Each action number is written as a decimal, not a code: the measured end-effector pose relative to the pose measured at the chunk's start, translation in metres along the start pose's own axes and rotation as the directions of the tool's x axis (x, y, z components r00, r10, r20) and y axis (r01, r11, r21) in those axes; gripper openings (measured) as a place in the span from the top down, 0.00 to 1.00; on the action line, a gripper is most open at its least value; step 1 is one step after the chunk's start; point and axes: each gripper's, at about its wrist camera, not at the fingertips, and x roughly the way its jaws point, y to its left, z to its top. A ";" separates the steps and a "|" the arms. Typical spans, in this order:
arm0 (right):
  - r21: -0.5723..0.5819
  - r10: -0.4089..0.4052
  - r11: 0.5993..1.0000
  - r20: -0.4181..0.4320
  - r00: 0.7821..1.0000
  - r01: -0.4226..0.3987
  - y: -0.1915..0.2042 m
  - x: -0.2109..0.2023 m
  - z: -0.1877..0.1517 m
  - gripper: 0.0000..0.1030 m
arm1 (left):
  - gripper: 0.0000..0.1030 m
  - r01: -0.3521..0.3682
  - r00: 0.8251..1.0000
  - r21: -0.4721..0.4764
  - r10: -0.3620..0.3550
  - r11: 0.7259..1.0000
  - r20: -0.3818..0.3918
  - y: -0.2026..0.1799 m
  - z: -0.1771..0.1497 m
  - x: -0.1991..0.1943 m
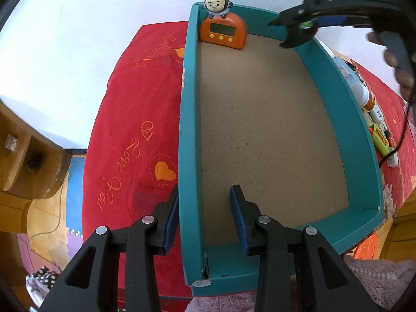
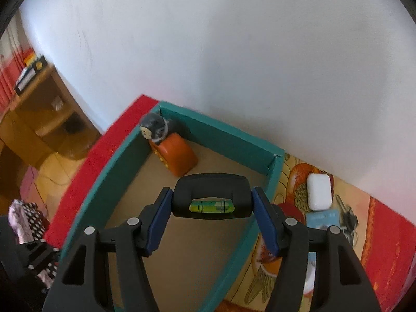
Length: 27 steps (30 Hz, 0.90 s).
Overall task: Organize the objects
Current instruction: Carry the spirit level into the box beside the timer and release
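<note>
A teal shallow box (image 1: 338,109) with a brown floor lies on a red cover. My left gripper (image 1: 204,208) straddles its left wall near the front corner, pads closed on that wall. An orange digital timer (image 1: 223,32) topped by a monkey figure stands in the box's far left corner, also visible in the right wrist view as the timer (image 2: 176,156). My right gripper (image 2: 212,193) is shut on a small black spirit level (image 2: 210,182) with a green vial, hanging above the box floor. From the left wrist view the right gripper (image 1: 299,30) hovers over the far right wall.
Right of the box lie a white earbud case (image 2: 319,191), a blue card (image 2: 322,219), a white bottle (image 1: 364,96) and a green-yellow toy (image 1: 379,140). A person's hand (image 1: 400,70) holds the right gripper. White wall behind; a wooden shelf (image 1: 23,156) stands left.
</note>
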 end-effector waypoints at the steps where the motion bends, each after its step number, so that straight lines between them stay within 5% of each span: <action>1: -0.010 -0.004 1.000 -0.009 1.000 0.004 0.000 0.006 0.002 0.40 | 0.64 0.000 1.000 0.001 0.000 1.000 0.000 0.000 -0.001 0.000; 11: -0.118 -0.050 0.992 -0.064 0.997 0.042 0.008 0.046 0.012 0.40 | 0.64 0.000 1.000 0.002 0.000 1.000 -0.001 0.000 -0.001 0.000; 27: -0.116 -0.065 0.992 -0.057 0.996 0.058 0.002 0.061 0.024 0.40 | 0.64 0.000 1.000 0.002 0.000 1.000 0.000 -0.001 -0.001 0.000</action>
